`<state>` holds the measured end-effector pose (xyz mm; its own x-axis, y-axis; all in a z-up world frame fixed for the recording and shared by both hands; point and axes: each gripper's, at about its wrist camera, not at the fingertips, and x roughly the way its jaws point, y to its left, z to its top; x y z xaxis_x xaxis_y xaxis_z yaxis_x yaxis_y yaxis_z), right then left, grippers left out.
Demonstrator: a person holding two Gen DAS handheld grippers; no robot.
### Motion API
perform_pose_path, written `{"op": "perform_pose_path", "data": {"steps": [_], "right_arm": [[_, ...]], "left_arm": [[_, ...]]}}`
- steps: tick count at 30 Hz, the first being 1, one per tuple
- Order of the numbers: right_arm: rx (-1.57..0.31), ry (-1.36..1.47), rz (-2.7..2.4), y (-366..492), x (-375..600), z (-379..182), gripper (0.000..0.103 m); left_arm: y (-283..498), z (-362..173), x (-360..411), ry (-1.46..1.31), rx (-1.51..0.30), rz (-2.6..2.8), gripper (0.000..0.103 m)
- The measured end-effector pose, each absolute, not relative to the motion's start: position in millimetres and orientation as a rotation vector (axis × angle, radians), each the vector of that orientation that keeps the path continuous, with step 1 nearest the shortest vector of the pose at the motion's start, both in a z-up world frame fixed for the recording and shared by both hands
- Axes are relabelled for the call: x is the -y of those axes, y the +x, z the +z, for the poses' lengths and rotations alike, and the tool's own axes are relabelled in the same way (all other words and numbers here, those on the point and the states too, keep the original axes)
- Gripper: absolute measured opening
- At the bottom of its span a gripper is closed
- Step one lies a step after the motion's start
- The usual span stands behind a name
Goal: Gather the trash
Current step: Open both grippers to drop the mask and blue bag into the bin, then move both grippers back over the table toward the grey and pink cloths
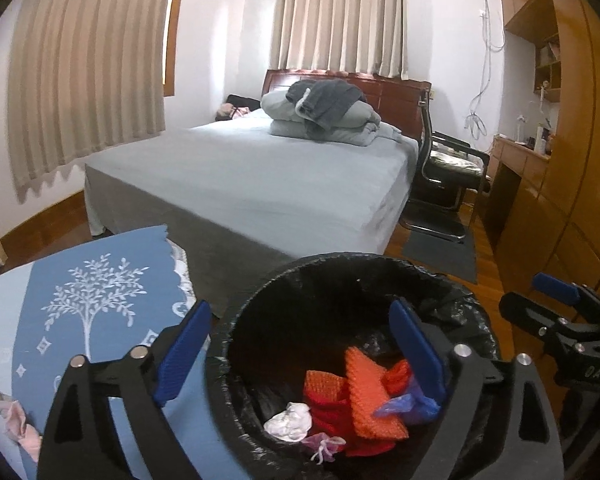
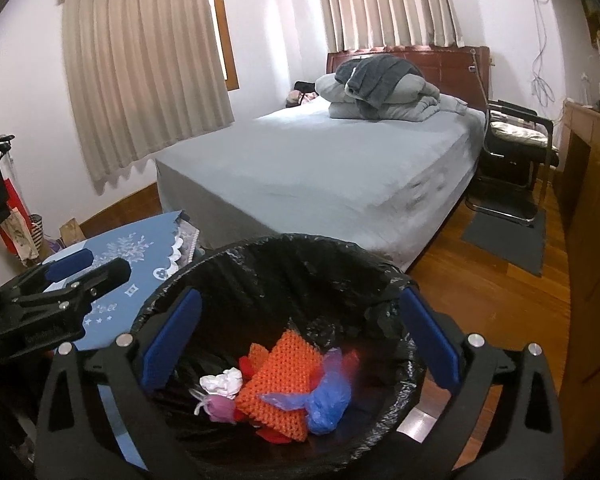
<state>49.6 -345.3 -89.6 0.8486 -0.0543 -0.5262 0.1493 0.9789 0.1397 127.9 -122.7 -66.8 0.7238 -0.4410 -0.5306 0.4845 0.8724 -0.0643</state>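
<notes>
A bin with a black liner (image 1: 340, 276) (image 2: 284, 248) stands below both grippers. In it lie an orange knitted piece (image 1: 370, 396) (image 2: 284, 384), red pieces (image 1: 328, 412), a blue plastic bag (image 1: 412, 402) (image 2: 324, 400), a white crumpled wad (image 1: 290, 422) (image 2: 222, 384) and a small pink pouch (image 1: 324, 444) (image 2: 218, 406). My left gripper (image 1: 300, 354) is open and empty, straddling the bin's left rim. My right gripper (image 2: 300, 346) is open and empty over the bin's mouth. A pink scrap (image 1: 18, 420) lies on the blue cloth at lower left.
A surface with a blue cloth with a white tree print (image 1: 88, 304) (image 2: 140, 252) sits left of the bin. Beyond are a bed (image 1: 252, 176) (image 2: 332, 168) with folded bedding, a black chair (image 1: 448, 172), a wooden desk and cabinets (image 1: 560, 160), and bags by the wall (image 2: 24, 232).
</notes>
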Motion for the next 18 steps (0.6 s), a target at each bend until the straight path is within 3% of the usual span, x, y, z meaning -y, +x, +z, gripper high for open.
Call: {"op": "perform_pose_path", "data": {"steps": [18], "right_arm": [[-0.519,0.154,-0.055,48.6,311.3,-72.8,0.097]], "left_arm": [[111.1,-53.4,75.8,0.075,-0.51,-0.418,0.096]]}}
